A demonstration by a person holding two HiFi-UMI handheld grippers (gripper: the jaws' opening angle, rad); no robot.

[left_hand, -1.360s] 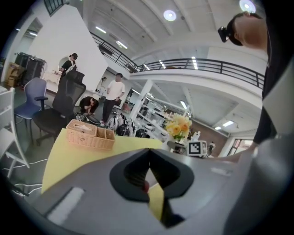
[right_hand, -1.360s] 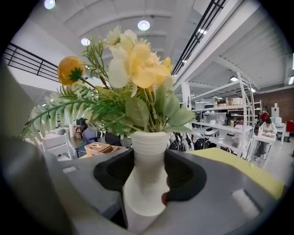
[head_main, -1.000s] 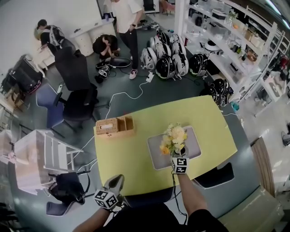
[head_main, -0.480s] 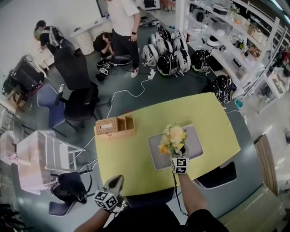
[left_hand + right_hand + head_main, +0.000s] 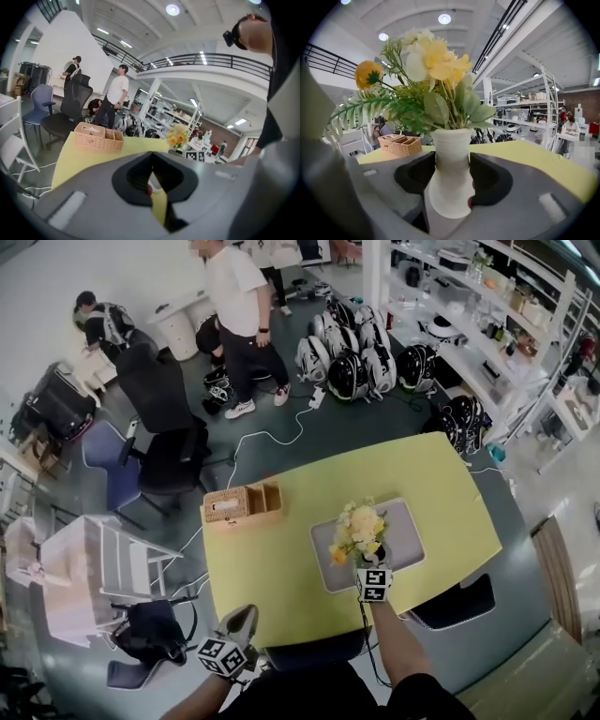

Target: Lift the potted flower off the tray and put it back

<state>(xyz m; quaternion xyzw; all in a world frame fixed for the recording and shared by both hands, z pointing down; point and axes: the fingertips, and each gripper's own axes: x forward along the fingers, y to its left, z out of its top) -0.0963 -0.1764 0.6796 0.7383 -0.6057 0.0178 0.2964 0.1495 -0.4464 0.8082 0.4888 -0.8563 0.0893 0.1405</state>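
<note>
The potted flower [image 5: 358, 531], yellow and white blooms in a white ribbed vase [image 5: 450, 178], stands on the grey tray [image 5: 405, 521] on the yellow-green table [image 5: 272, 568]. My right gripper [image 5: 366, 563] reaches in from the near side with the vase between its jaws. The jaws are opening and lie close along the vase's sides without clamping it [image 5: 452, 187]. My left gripper [image 5: 242, 620] hovers at the table's near left edge, apart from the tray. Its jaws [image 5: 151, 185] are together with nothing held.
A wicker basket [image 5: 240, 504] sits at the table's far left corner. Office chairs [image 5: 169, 442], cables and a row of helmets [image 5: 352, 357] lie on the floor beyond. A standing person [image 5: 234, 315] is behind the table, and shelving [image 5: 506, 324] runs along the right.
The standing person beyond the table has walked left. Both grippers and the potted flower have stayed where they were.
</note>
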